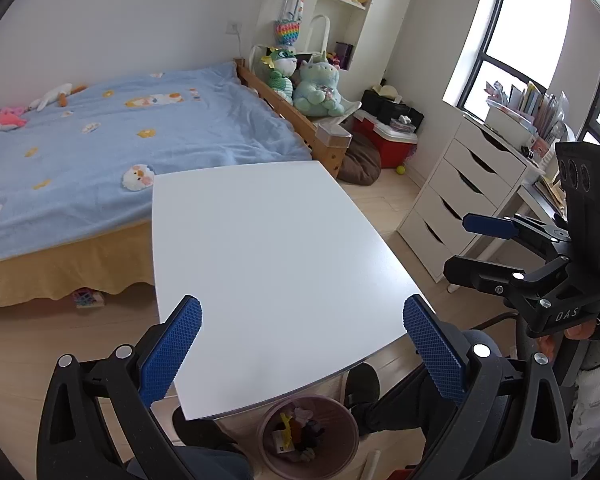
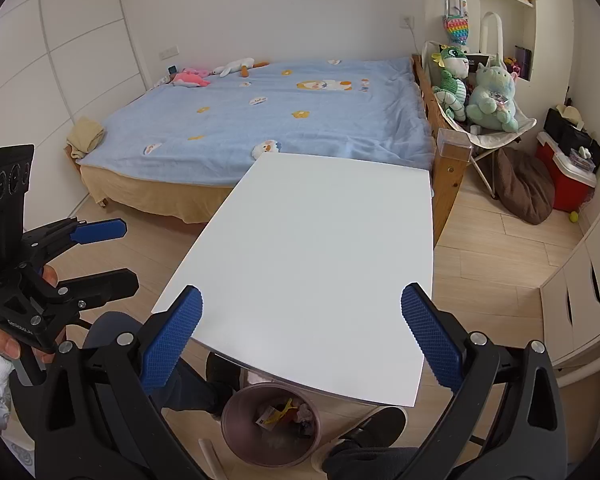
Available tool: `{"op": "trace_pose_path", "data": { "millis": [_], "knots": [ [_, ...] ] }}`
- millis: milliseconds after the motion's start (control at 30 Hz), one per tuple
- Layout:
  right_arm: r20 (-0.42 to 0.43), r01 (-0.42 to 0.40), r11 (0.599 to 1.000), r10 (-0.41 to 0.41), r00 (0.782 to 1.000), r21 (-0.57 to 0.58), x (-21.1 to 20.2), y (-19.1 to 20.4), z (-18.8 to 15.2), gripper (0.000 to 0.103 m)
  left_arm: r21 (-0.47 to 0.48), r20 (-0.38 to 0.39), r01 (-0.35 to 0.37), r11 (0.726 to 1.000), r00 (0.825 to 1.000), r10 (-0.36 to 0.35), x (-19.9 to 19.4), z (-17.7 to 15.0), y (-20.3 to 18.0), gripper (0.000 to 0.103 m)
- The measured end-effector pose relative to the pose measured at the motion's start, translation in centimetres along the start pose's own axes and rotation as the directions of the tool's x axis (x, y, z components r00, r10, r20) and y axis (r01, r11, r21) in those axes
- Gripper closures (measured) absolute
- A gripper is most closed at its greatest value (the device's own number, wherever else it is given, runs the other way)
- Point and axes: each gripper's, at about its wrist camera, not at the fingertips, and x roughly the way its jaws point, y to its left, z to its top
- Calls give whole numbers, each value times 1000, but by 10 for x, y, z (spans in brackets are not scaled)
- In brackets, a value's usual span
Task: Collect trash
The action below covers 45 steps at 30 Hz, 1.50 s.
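A: What fills the far side of the room?

B: A bed [image 2: 268,112] under a blue blanket dotted with duck patches, with a few soft toys up by the far wall. To its right, two green plush toys [image 2: 476,88] sit on a folding chair.

A: And nearer?

B: A white table [image 1: 268,272], its top bare. It stands just in front of the bed, with wooden floor on either side. On the right there is a white drawer unit [image 1: 456,204] below the window, and a red cooler box [image 1: 388,144] in the far right corner beside a brown cushion [image 2: 524,188].

A: Where is the trash?

B: In a round, pinkish bin [image 2: 270,424] on the floor under the near edge of the table, between the person's dark shoes. Inside lie crumpled scraps, a yellow piece and a small labelled wrapper [image 1: 282,438].

A: How do the grippers stand?

B: The left gripper [image 1: 300,344] hangs above the near end of the table, its blue pads spread wide with nothing between them. The right gripper [image 2: 300,340] is the same: jaws wide apart, empty, above the table's near edge. Each shows at the side of the other's view, fingers parted, with a hand [image 2: 4,344] around the grip.
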Motion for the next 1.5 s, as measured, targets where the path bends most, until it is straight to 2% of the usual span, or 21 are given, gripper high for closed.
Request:
{"op": "trace_pose_path", "data": {
  "millis": [1500],
  "knots": [
    [-4,2,1000,-2,1000,2,4,-1,1,5,-7,-7,14,1000,1000,-14,0,2,-2,6]
  ]
}}
